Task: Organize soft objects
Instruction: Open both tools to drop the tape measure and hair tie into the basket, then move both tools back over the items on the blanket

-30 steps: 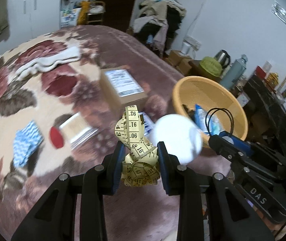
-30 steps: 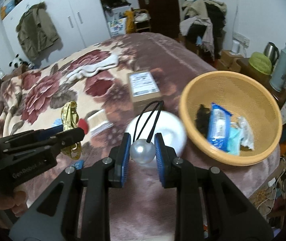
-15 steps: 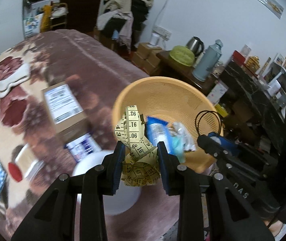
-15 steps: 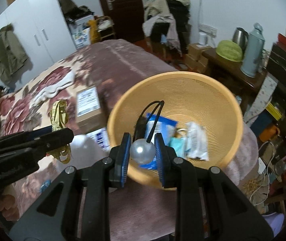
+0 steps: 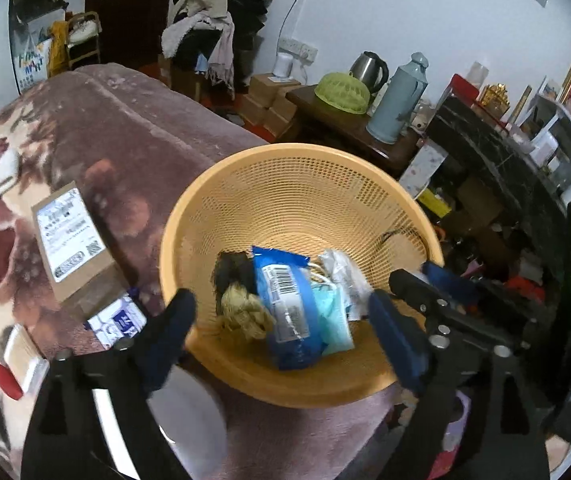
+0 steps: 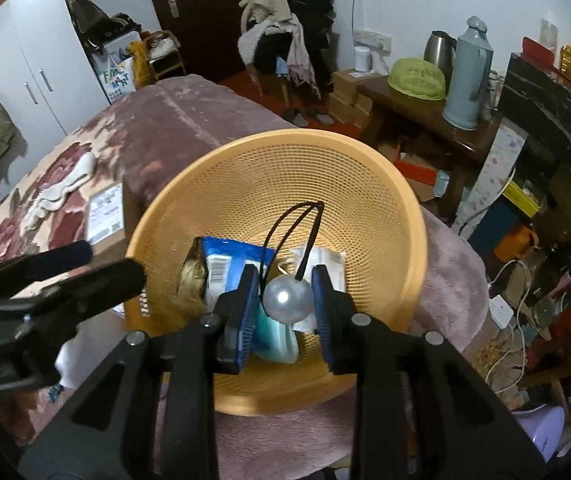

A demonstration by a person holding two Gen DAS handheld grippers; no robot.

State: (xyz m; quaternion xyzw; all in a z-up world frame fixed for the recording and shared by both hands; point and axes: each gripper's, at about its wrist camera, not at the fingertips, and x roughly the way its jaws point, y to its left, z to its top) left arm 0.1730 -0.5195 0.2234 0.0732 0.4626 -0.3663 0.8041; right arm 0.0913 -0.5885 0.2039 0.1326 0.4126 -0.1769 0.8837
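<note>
An orange mesh basket (image 5: 309, 208) (image 6: 385, 208) sits at the bed's edge. In it lie the yellow tape measure (image 5: 243, 312) (image 6: 191, 284), a blue packet (image 5: 285, 300), a teal pack and a clear wrapper. My left gripper (image 5: 281, 320) is wide open and empty just above the basket's near rim. My right gripper (image 6: 285, 300) hangs over the basket with its jaws a little apart around a pearl-white ball hair tie (image 6: 287, 300) with a black elastic loop; the ball looks loose between the pads.
A cardboard box (image 5: 71, 240) and a small blue-white packet (image 5: 119, 320) lie left of the basket on the floral blanket (image 5: 117, 140). A white round object (image 5: 189, 420) lies below the left gripper. A side table with kettle and thermos (image 5: 397, 96) stands beyond.
Both grippers moved right over the basket. My left gripper opened and the tape measure dropped into the basket. My right gripper's jaws widened around the pearl hair tie.
</note>
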